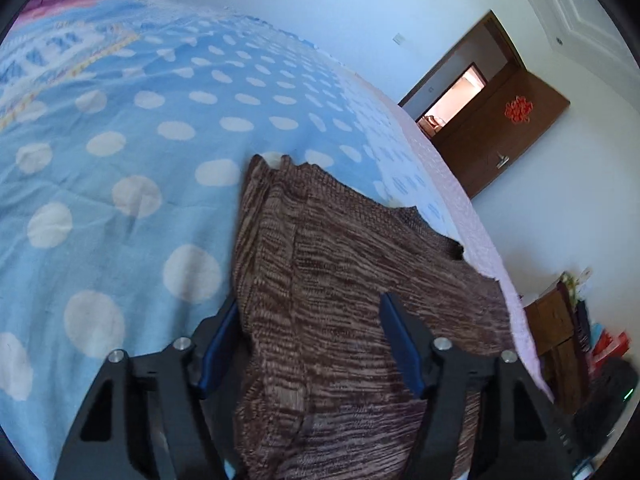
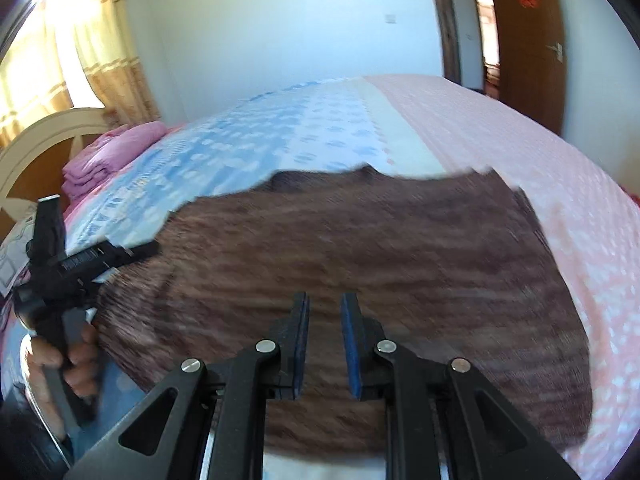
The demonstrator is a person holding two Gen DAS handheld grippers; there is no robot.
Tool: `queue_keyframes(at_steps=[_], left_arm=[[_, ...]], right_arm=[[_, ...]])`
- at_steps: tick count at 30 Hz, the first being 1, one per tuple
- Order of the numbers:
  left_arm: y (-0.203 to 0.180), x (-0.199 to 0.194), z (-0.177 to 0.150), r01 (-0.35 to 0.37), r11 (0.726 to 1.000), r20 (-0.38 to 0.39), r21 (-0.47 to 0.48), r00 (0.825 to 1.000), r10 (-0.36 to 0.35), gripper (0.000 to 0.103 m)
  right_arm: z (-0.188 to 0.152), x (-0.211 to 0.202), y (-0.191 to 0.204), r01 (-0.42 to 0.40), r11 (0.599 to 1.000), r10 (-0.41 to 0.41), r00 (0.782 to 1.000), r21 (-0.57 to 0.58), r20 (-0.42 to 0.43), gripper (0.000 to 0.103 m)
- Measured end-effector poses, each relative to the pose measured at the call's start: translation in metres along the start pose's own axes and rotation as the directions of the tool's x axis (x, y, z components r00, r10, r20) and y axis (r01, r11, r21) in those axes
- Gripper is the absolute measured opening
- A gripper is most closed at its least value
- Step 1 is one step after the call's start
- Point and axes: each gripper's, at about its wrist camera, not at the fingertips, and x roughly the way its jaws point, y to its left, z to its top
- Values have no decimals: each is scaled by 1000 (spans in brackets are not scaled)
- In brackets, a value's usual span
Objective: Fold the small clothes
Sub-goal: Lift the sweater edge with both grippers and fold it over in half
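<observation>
A brown knit garment [image 1: 340, 280] [image 2: 360, 248] lies spread on the bed. In the left wrist view my left gripper [image 1: 310, 304] stands open with its jaws wide apart. The garment's left part runs between the fingers, its edge beside the left pad, and neither pad presses on it. In the right wrist view my right gripper [image 2: 326, 300] hovers over the middle of the garment. Its blue pads stand a narrow gap apart with nothing pinched between them. The left gripper [image 2: 120, 264], held by a hand [image 2: 76, 360], sits at the garment's left edge.
The bed has a blue cover with white dots [image 1: 140, 140] and a pink cover [image 2: 540, 160] on its right side. Folded pink blankets [image 2: 104, 156] lie by the cream headboard [image 2: 40, 140]. A brown door [image 1: 500, 140] stands open beyond the bed. Clutter [image 1: 572, 340] sits on the floor.
</observation>
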Motion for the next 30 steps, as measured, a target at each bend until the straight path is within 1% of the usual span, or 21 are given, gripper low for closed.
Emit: queue_keyframes(at_steps=[1, 2, 4, 5, 6, 7, 8, 9, 12, 14, 18, 20, 22, 24, 26, 28, 30], left_arm=[[-1, 0, -1, 4, 1000, -4, 12, 1000, -3, 46], [1, 1, -2, 5, 1000, -10, 9, 1000, -5, 40], [9, 0, 0, 24, 999, -3, -26, 1000, -24, 34], [13, 0, 0, 41, 998, 1, -50, 999, -41, 28], [18, -1, -1, 55, 996, 4, -77, 998, -55, 25], [22, 0, -1, 69, 993, 5, -97, 998, -68, 22], [24, 0, -1, 83, 990, 7, -113, 997, -82, 22], [24, 0, -1, 87, 990, 9, -115, 996, -87, 22], [16, 1, -1, 56, 995, 13, -83, 998, -55, 21], [9, -2, -1, 38, 998, 22, -52, 999, -37, 16], [-18, -12, 3, -1, 999, 81, 43, 997, -2, 15], [-34, -13, 7, 16, 996, 90, 83, 996, -23, 14], [-62, -11, 9, 23, 988, 88, 153, 995, -37, 14], [-91, -6, 5, 28, 971, 70, 235, 996, -46, 13], [-111, 3, -4, 54, 957, 35, 285, 997, -67, 13], [-120, 17, -17, 83, 951, -14, 298, 996, -83, 12], [-120, 32, -30, 85, 953, -54, 291, 996, -72, 12]], right_arm=[[7, 5, 7, -13, 1000, 13, 1000, -5, 3, 17], [15, 16, 14, -37, 999, 37, 999, -1, -5, 17], [21, 36, 23, -53, 998, 54, 998, 16, -40, 17], [19, 48, 26, -64, 998, 66, 995, 26, -69, 16], [14, 65, 30, -79, 996, 83, 989, 35, -120, 15], [8, 76, 33, -80, 996, 83, 986, 27, -145, 15], [8, 73, 35, -75, 997, 76, 989, 13, -124, 15], [9, 73, 36, -72, 997, 73, 989, 12, -125, 15], [8, 73, 36, -71, 997, 72, 990, 14, -123, 14], [8, 72, 37, -71, 997, 73, 990, 16, -117, 14], [4, 67, 28, -91, 995, 94, 990, 37, -108, 14], [3, 66, 23, -107, 993, 113, 988, 58, -105, 14], [3, 64, 18, -133, 987, 141, 986, 87, -93, 14], [2, 56, 6, -173, 974, 183, 982, 147, -52, 14], [0, 43, -10, -204, 955, 208, 978, 214, 7, 14], [-5, 36, -23, -225, 938, 225, 974, 262, 34, 14], [-11, 39, -37, -242, 913, 250, 968, 329, 20, 15]])
